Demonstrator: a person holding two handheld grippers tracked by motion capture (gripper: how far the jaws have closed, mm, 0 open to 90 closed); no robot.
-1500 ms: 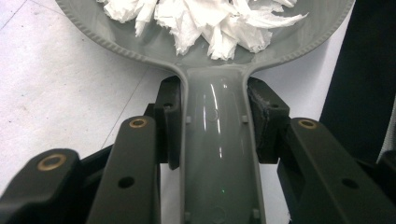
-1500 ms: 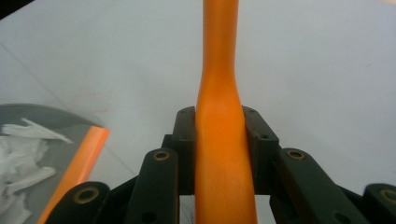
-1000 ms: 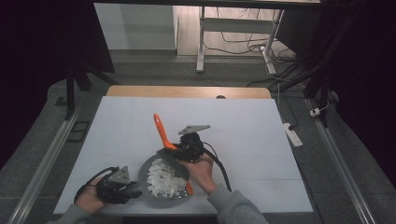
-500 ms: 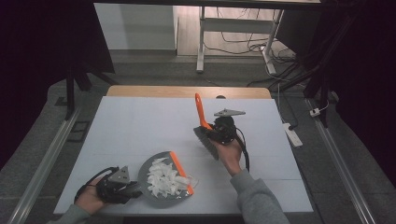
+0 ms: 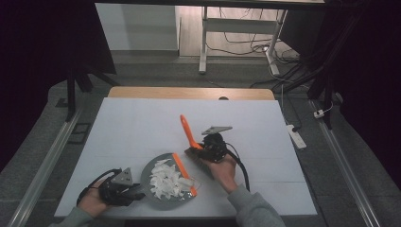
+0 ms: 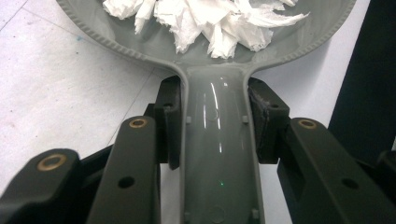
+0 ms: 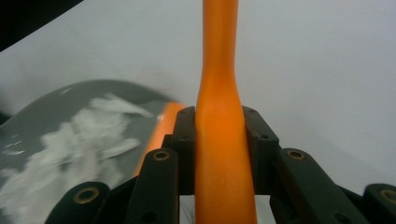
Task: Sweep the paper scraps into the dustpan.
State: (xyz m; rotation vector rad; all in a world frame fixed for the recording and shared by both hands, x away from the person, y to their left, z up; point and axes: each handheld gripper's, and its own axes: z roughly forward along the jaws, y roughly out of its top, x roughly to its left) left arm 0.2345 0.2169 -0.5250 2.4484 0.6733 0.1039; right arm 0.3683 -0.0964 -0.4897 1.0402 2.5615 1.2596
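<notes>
Brush [image 5: 187,131]: orange handle clamped in the right gripper [image 5: 204,150], jaws pressed on both sides of it; bristle head low beside the hand, handle pointing up and away.
Change: half a second ago the brush stood farther from the dustpan [image 5: 163,182]; now it is back near the pan's right edge. A second ago it was over the pan.
Meaning: likely another sweeping stroke toward the pan.
Dustpan: grey, at the table's [image 5: 142,123] near edge, orange lip on its right side.
Left gripper [image 5: 124,189]: unmoved, jaws tight on the dustpan handle [image 6: 217,154].
Paper [image 5: 165,179]: white torn scraps heaped inside the dustpan.
</notes>
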